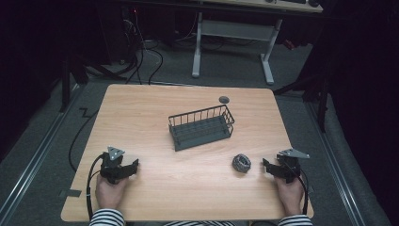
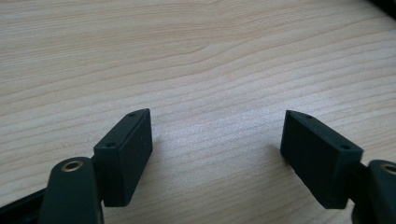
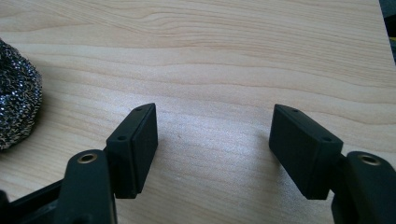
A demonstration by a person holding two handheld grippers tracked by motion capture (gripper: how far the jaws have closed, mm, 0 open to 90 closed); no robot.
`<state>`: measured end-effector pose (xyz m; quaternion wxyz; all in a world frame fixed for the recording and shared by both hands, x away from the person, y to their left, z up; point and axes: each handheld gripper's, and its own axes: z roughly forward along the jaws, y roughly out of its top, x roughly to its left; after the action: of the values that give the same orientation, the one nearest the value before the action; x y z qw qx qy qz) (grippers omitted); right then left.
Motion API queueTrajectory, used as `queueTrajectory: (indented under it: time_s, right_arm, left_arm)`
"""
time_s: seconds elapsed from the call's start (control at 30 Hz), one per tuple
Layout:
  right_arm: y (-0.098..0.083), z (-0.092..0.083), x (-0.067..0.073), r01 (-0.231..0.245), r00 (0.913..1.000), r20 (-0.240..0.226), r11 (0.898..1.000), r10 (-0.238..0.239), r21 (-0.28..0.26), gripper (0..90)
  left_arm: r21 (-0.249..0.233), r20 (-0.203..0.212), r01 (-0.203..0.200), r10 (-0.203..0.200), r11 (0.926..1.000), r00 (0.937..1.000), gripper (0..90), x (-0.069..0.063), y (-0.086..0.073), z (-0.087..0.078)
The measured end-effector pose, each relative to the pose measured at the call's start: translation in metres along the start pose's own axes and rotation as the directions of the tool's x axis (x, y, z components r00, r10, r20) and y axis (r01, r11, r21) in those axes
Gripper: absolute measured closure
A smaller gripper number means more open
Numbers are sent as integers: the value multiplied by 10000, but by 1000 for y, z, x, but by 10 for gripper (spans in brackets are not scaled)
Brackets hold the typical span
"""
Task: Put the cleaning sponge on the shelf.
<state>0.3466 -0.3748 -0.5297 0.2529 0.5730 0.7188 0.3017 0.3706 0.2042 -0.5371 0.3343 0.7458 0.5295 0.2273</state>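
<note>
A steel-wool scouring ball (image 1: 241, 163) lies on the wooden table (image 1: 188, 188), right of centre near the front. Behind it stands a dark wire basket (image 1: 202, 126) with nothing visible inside. My right gripper (image 1: 266, 165) rests just right of the ball, open, jaws wide apart over bare wood (image 3: 212, 140); the ball (image 3: 16, 93) sits at the left edge of the right gripper view. My left gripper (image 1: 134, 165) rests at the front left, open with nothing between its jaws (image 2: 217, 144).
A small dark round disc (image 1: 224, 99) lies near the table's far edge behind the basket. A white-legged desk (image 1: 235, 33) and cables stand on the floor beyond. Bare wood spreads between the two grippers and left of the basket.
</note>
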Motion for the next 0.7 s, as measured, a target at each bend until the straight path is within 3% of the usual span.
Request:
queueTrajectory:
  time_s: [0.43, 0.7]
  right_arm:
    - [0, 0, 0, -4, 10000, 5, 10000, 4, -1, 330]
    - [0, 0, 0, -4, 10000, 6, 10000, 4, 1, 330]
  left_arm:
    - [-31, -183, 223, -224, 9997, 9996, 264, -1, 3, 3]
    - [14, 5, 278, -278, 9996, 9996, 276, -1, 7, 5]
